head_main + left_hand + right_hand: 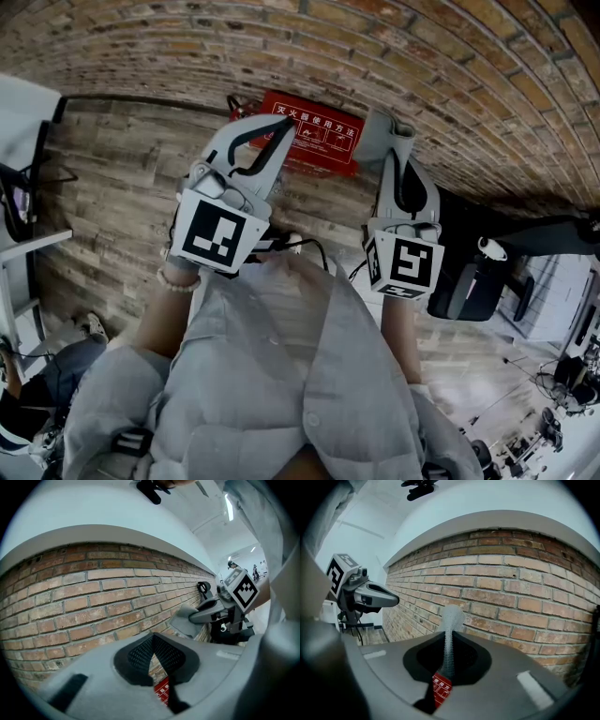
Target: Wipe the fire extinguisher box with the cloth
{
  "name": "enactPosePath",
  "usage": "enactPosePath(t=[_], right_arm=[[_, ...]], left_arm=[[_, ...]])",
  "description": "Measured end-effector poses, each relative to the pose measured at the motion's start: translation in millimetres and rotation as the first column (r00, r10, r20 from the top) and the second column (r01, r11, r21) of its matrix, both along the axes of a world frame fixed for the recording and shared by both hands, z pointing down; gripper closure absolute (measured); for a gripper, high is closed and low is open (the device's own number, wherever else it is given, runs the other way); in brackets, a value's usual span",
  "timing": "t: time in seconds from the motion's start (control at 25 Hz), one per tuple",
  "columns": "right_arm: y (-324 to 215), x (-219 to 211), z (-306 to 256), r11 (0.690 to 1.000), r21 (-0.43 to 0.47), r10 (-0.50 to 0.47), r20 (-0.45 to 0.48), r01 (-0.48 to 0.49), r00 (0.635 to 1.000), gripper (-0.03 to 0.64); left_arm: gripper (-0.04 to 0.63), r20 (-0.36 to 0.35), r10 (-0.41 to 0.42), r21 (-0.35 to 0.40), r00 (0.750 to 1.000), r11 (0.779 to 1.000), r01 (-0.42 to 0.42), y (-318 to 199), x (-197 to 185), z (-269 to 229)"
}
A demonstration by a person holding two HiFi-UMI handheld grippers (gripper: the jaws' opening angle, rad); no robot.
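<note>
The red fire extinguisher box stands on the wooden floor against the brick wall. My left gripper hangs over the box's left end, jaws shut with nothing between them. In the left gripper view the closed pads meet, and a strip of the box shows below them. My right gripper is shut on a grey cloth just right of the box. In the right gripper view the cloth sticks up between the jaws, with the box beneath.
A black office chair stands at the right, close to my right gripper. A white desk and a seated person's shoe are at the left. Cables trail over the floor below the grippers.
</note>
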State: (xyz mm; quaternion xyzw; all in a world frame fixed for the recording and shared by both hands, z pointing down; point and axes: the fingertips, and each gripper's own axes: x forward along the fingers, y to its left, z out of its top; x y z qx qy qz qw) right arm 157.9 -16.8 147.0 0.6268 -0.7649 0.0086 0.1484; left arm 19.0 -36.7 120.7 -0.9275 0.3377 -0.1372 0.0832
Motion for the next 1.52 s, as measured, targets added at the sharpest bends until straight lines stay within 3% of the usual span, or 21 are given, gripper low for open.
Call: enactPosePath(t=[1.52], right_arm=[[-2.6, -5.4, 4.1, 1.0, -0.014, -0.016, -0.005, 0.016, 1.0, 0.594]], left_arm=[[0.598, 0.01, 0.005, -0.005, 1.0, 1.0, -0.005, -0.6, 4.0, 4.4]])
